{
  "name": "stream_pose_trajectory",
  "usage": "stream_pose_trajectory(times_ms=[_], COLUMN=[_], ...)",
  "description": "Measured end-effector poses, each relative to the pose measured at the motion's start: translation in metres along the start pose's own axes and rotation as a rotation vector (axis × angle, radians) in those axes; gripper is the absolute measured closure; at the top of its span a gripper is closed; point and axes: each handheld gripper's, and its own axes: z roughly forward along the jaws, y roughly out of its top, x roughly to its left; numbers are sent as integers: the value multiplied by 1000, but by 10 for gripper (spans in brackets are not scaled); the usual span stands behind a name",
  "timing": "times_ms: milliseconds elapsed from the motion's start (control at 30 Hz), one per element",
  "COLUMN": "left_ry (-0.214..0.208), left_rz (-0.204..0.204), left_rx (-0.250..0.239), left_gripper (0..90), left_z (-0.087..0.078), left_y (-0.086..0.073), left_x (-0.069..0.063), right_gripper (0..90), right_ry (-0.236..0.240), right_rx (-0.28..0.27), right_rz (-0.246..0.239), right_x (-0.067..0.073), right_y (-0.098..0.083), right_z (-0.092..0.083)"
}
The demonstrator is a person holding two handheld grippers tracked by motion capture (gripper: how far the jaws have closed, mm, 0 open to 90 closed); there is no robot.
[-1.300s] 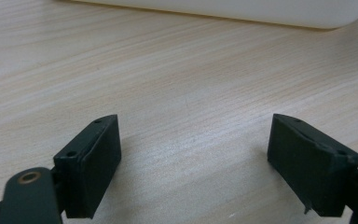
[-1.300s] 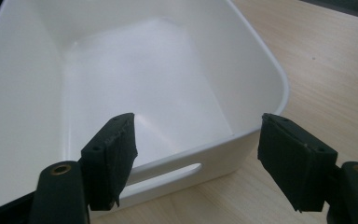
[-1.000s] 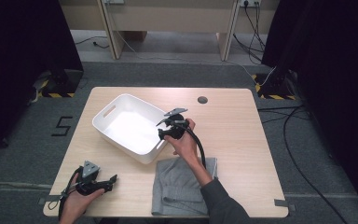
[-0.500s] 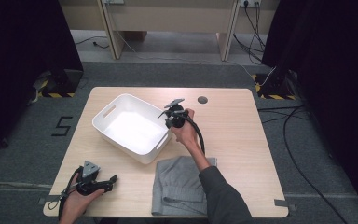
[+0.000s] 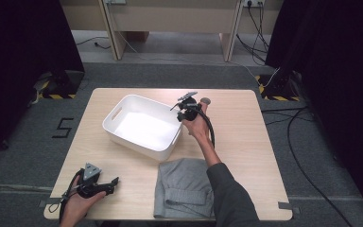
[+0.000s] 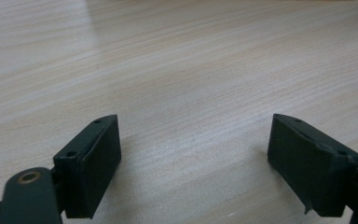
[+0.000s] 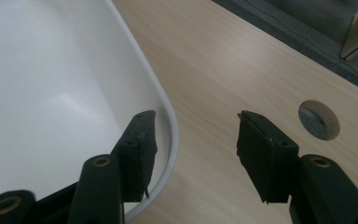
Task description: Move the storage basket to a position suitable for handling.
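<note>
A white plastic bin (image 5: pixel 137 144) stands on the table's left half, and a folded grey cloth (image 5: pixel 184 187) lies in front of it near the front edge. My right gripper (image 5: pixel 179 109) hovers at the bin's far right corner. In the right gripper view its jaws (image 7: pixel 196 119) straddle the bin's rim (image 7: pixel 168 116), one inside and one outside, without pressing on it; they have just been opening. My left gripper (image 5: pixel 113 183) rests at the front left of the table, and in its own view the left gripper (image 6: pixel 196 126) is wide open over bare wood.
The wooden table (image 5: pixel 246 142) has a round cable hole (image 5: pixel 205 100) just beyond my right hand, seen again as the hole (image 7: pixel 319 119) to the right of the jaws. The right gripper's cable (image 5: pixel 211 130) trails back along the forearm. Dark curtains and floor cables surround the table.
My right gripper has moved along the bin's right side toward the far corner, away from the cloth. The left hand has stayed put.
</note>
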Motion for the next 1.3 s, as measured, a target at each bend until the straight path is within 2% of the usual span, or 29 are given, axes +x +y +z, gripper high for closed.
stream_pose_trajectory(times_ms=[33, 67, 100, 133, 300, 333, 367, 400, 467, 567, 700, 833, 867, 1000, 1067, 1100, 1167, 1233, 1300], left_ry=[0, 0, 0, -1, -1, -1, -1, -1, -1, -1, -1, -1, -1, -2, -2, -2, -2, -2, -2], left_rz=[0, 0, 0, 0, 0, 0, 0, 0, 0, 0, -1, 0, 0, 0, 0, 0, 0, 0, 0], left_rx=[0, 0, 0, 0, 0, -1, 0, 0, -1, -1, -2, -1, 0, 0, 0, 0, 0, -1, 0], left_gripper=[166, 165, 165, 165, 165, 165, 165, 165, 165, 165, 165, 165, 165, 165, 165, 165, 165, 165, 165], left_z=[0, 0, 0, 0, 0, 0, 0, 0, 0, 0, 0, 0, 0, 0, 0, 0, 0, 0, 0], left_y=[0, 0, 0, 0, 0, 0, 0, 0, 0, 0, 0, 0, 0, 0, 0, 0, 0, 0, 0], left_x=[0, 0, 0, 0, 0, 0, 0, 0, 0, 0, 0, 0, 0, 0, 0, 0, 0, 0, 0], right_gripper=[446, 378, 378, 336, 295, 285, 285, 285, 265, 271, 333, 440, 493, 599, 594, 605, 609, 599, 595], right_ry=[0, 37, 37, 69, 47, 94, 110, 110, 121, 145, 109, 116, 103, 34, 27, 31, 25, 10, 3], right_rx=[0, -11, -11, -21, -2, -9, -10, -10, 7, 3, -13, -24, -20, 4, -9, -7, -7, 2, 13], right_rz=[0, 82, 82, 170, 174, 208, 215, 215, 194, 216, 158, 135, 118, 52, 53, 59, 55, -2, 5], right_x=[0, 4, 4, 8, 19, 24, 25, 25, 34, 41, 37, 24, 13, -4, -9, -19, -22, -36, -41], right_y=[0, -3, -3, -10, -23, -30, -31, -31, -37, -41, -37, -32, -29, -28, -28, -29, -30, -30, -31], right_z=[0, -9, -9, -13, -16, -17, -17, -17, -15, -13, -14, -11, -7, 3, 4, 4, 4, 4, 3])
